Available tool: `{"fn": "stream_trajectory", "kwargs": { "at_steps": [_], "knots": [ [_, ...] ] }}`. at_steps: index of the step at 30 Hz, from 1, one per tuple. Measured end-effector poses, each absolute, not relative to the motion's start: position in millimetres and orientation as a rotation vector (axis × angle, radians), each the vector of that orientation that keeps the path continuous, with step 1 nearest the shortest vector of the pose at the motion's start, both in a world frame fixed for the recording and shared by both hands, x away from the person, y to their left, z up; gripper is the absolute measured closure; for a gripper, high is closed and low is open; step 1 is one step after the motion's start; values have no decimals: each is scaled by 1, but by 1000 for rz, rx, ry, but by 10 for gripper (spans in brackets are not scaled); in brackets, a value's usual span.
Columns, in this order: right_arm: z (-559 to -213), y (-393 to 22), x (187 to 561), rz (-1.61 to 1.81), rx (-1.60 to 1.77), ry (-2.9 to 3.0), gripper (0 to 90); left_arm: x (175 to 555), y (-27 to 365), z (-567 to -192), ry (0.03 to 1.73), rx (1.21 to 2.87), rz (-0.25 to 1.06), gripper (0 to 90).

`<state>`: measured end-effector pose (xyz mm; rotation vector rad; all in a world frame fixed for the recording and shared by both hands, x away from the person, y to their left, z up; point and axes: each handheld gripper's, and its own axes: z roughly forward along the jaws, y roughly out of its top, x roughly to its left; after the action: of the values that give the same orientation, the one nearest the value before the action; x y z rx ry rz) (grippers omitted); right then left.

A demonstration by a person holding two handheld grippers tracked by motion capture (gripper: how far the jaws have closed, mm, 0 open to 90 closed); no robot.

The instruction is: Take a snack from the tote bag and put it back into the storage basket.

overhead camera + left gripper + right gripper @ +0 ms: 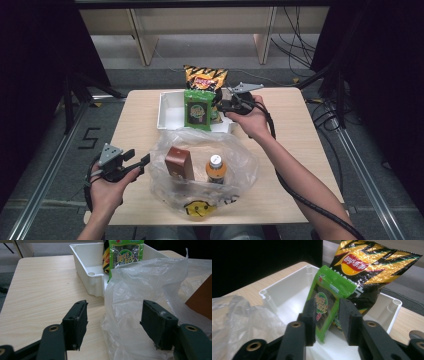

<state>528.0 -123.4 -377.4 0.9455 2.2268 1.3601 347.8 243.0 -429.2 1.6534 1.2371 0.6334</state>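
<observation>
while the right gripper [327, 322] has its fingers around the green snack pouch [325, 302] standing in the white bin [287, 292], parted with a gap at one side, the left gripper [113, 325] holds wide fingers beside the plastic bag [200, 165] rim. judged step: picking the pouch; next calls for squeezing, then lifting toward the bag.

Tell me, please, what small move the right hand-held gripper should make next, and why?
Probably close on the green snack packet. The right hand-held gripper has its jaws on either side of the packet, which stands in the white tray, with a gap at one jaw, so it seems not yet gripped.
</observation>
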Motion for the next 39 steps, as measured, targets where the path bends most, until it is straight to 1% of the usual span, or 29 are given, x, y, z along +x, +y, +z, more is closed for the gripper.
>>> {"fn": "stream_trajectory", "kwargs": {
  "at_steps": [2, 5, 15, 19, 23, 29, 39],
  "knots": [
    [-376, -126, 523, 1372, 946, 2221, 627, 348, 243, -429, 1237, 1646, 637, 373],
    [-374, -130, 515, 1385, 949, 2222, 592, 348, 243, -429, 1223, 1646, 639, 372],
    [-373, -139, 501, 1429, 974, 2240, 530, 346, 241, -428, 1235, 1642, 640, 370],
    [-371, -142, 489, 1442, 989, 2258, 499, 346, 240, -429, 1236, 1646, 636, 370],
    [-369, -144, 478, 1474, 972, 2257, 500, 346, 240, -430, 1235, 1651, 636, 370],
    [-366, -149, 462, 1514, 960, 2269, 441, 347, 240, -430, 1220, 1652, 634, 370],
    [-369, -155, 435, 1566, 978, 2288, 387, 346, 240, -431, 1232, 1659, 633, 370]
  ]
}}
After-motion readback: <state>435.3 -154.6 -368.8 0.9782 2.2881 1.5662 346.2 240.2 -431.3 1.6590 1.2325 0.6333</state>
